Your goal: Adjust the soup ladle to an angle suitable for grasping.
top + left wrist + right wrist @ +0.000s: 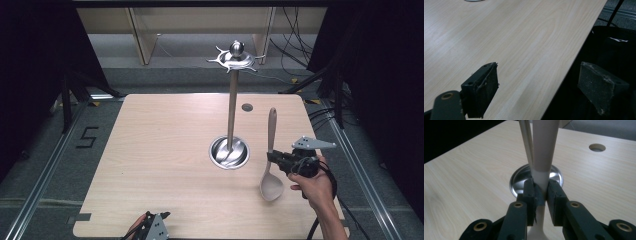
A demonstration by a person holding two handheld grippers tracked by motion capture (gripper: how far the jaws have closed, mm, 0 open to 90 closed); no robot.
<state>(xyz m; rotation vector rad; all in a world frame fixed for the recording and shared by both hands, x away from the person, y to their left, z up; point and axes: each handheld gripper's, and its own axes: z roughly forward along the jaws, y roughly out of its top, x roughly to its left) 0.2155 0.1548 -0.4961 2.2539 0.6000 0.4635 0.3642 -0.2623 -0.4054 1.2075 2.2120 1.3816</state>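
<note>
Left gripper [150, 226] nearest the lens, parked at 6 o'clock on the table's [165, 150] near edge. Jaws wide apart, nothing between them; seen in the left gripper view [539, 92] hanging half over the table edge. Idle, by the look of it.

Right gripper [274, 158] at about 4 o'clock from the stand's base [229, 152], held in a hand [312, 187]. Jaws clamped together on the ladle [271, 155], gripping the handle low down, near the neck; confirmed in the right gripper view [541, 192], pads pressed on the pale handle from both sides. Ladle upright: bowl down at 5 o'clock from the base, near the tabletop or just touching it, cannot tell which; handle tip pointing up toward 12.

Stand: steel pole [232, 107] rising from the dished base at table centre, hook crown [234, 60] at top. All hooks bare.

Progress, as judged: pick-up done, ladle secured. Left to do: raise ladle to crown height, bring handle end onto a hook, release. Hanging hole in handle not visible from here. Roughly a third through.
</note>
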